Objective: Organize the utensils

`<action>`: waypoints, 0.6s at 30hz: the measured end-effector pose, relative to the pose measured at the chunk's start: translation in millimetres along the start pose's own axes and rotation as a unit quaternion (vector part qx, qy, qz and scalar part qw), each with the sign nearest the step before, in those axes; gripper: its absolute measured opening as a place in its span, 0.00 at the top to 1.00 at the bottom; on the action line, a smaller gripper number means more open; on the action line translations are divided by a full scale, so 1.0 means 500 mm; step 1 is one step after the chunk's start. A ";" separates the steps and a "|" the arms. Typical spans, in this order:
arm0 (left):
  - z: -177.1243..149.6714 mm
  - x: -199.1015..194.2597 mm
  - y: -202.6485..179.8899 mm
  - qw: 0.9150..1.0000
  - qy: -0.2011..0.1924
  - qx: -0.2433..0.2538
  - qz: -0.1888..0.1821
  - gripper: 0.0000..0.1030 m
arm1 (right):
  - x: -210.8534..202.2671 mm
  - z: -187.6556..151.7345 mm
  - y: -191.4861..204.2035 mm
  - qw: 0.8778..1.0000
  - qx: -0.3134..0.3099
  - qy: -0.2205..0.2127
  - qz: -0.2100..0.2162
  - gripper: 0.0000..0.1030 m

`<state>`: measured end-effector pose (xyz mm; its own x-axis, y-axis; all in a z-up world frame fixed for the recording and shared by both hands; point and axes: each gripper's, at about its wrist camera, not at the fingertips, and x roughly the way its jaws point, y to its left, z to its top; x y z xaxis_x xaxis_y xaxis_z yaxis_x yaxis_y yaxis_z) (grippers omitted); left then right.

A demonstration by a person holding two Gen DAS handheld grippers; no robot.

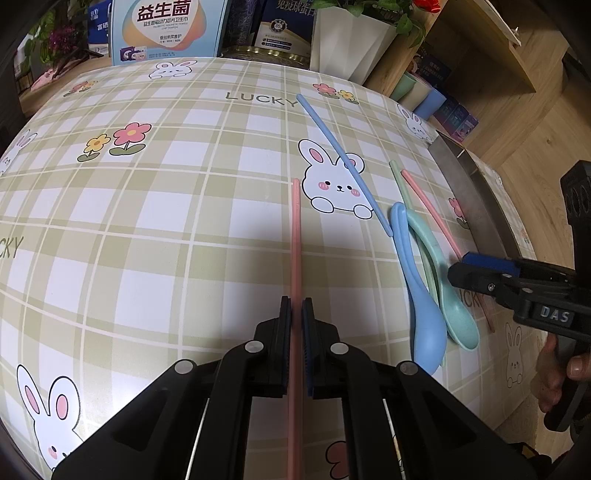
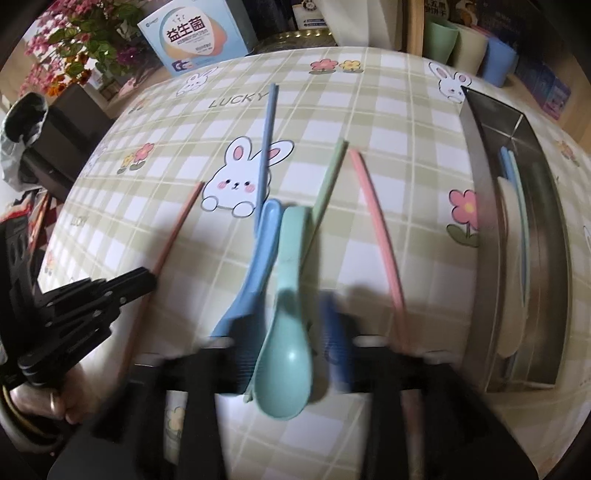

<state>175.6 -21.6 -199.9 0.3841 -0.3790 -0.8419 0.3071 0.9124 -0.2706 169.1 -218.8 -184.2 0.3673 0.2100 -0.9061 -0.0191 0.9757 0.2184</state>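
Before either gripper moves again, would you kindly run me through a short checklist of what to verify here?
1. Left gripper shut on the pink plastic chopstick: ok.
2. Right gripper open, fingers either side of the mint green plastic spoon: ok, though blurred.
3. Green spoon free of the light blue plastic spoon: not ok, they lie touching.
4. Room in the steel tray: ok; it already holds utensils.
5. Chopstick lifted off the checked tablecloth: cannot tell.

Worktop carries a checked rabbit-print cloth. Behind it: light blue printed box, white planter, pastel cups.
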 end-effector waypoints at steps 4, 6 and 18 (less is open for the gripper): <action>0.000 0.000 -0.001 1.000 0.000 0.000 0.001 0.93 | 0.012 0.006 0.009 1.000 -0.014 -0.004 -0.009 0.54; -0.001 0.000 -0.002 1.000 0.000 0.003 0.004 0.93 | 0.021 0.008 0.013 1.000 -0.022 -0.003 -0.013 0.62; 0.000 0.001 -0.008 1.000 0.003 0.009 0.013 0.93 | 0.034 -0.002 0.005 1.000 -0.018 0.001 -0.022 0.83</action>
<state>174.7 -25.6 -199.0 0.3878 -0.3538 -0.8511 0.3124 0.9192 -0.2398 174.3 -212.7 -199.4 0.3666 0.1678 -0.9151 -0.0372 0.9855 0.1658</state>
